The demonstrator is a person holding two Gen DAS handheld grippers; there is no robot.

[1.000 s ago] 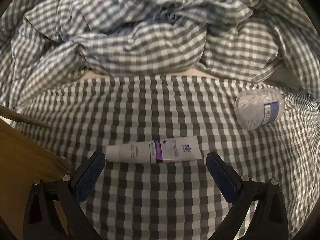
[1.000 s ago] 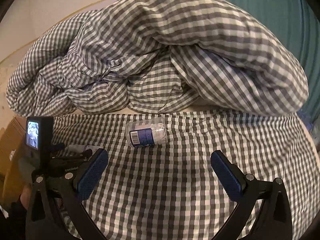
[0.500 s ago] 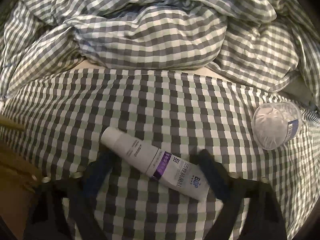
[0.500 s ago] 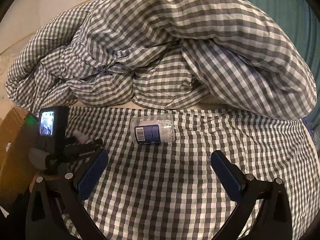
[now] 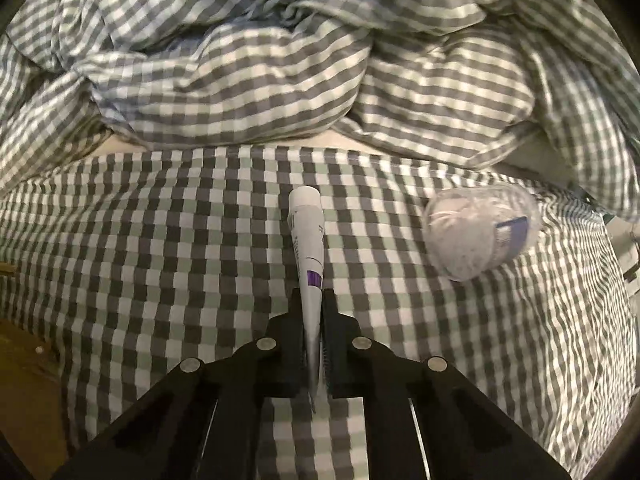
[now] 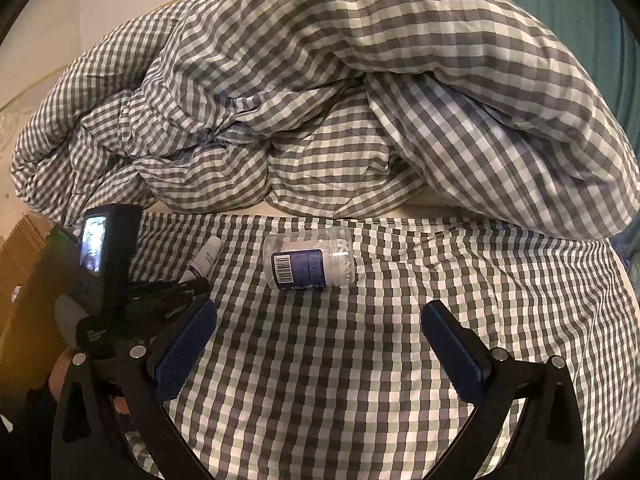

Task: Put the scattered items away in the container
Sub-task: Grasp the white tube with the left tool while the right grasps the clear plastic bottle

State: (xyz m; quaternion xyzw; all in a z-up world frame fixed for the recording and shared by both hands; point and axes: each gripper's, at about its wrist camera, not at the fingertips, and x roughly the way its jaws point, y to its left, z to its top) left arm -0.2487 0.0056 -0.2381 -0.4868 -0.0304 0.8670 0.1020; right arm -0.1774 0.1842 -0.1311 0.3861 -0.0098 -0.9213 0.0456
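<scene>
My left gripper (image 5: 312, 300) is shut on the flat end of a white tube with a purple band (image 5: 306, 236), cap pointing away over the checked bed sheet. A clear plastic jar of cotton swabs with a blue label (image 5: 480, 232) lies on its side to the tube's right. In the right wrist view my right gripper (image 6: 320, 344) is open and empty, just short of the jar (image 6: 310, 264). The left gripper (image 6: 160, 300) with the tube (image 6: 206, 258) shows at the left there.
A bunched grey-and-white checked duvet (image 6: 340, 100) fills the back of the bed. A brown cardboard surface (image 5: 24, 392) lies at the lower left and shows at the left edge of the right wrist view (image 6: 20, 248). A teal curtain (image 6: 580, 12) hangs at the back right.
My left gripper has closed on the tube, which lay crosswise on the sheet between open jaws and now points straight ahead. The right gripper has edged a little closer to the jar.
</scene>
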